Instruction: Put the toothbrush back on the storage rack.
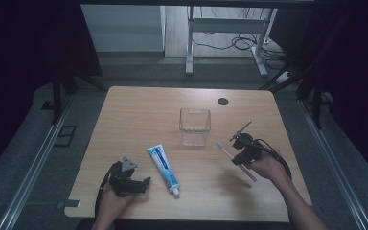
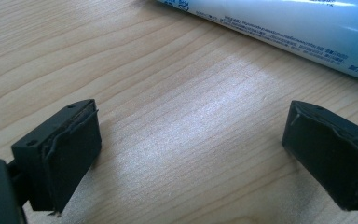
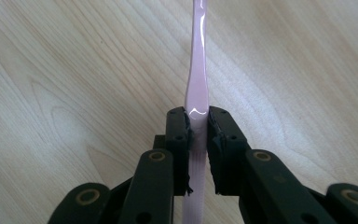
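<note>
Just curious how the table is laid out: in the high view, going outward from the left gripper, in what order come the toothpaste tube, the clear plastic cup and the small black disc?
From the left gripper:
1. White-and-blue toothpaste tube, just to its right.
2. Clear square plastic cup, mid-table.
3. Small black disc, near the far edge.

A light wooden table (image 1: 139, 110) carried a clear plastic cup (image 1: 195, 127) near its centre; a toothpaste tube (image 1: 163, 169) lay at the cup's seven o'clock.

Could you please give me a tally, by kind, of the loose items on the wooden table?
Toothbrush, pink, clamped in the right gripper: 1
Toothpaste tube, lying flat: 1
Clear plastic cup, upright: 1
Total: 3
</note>
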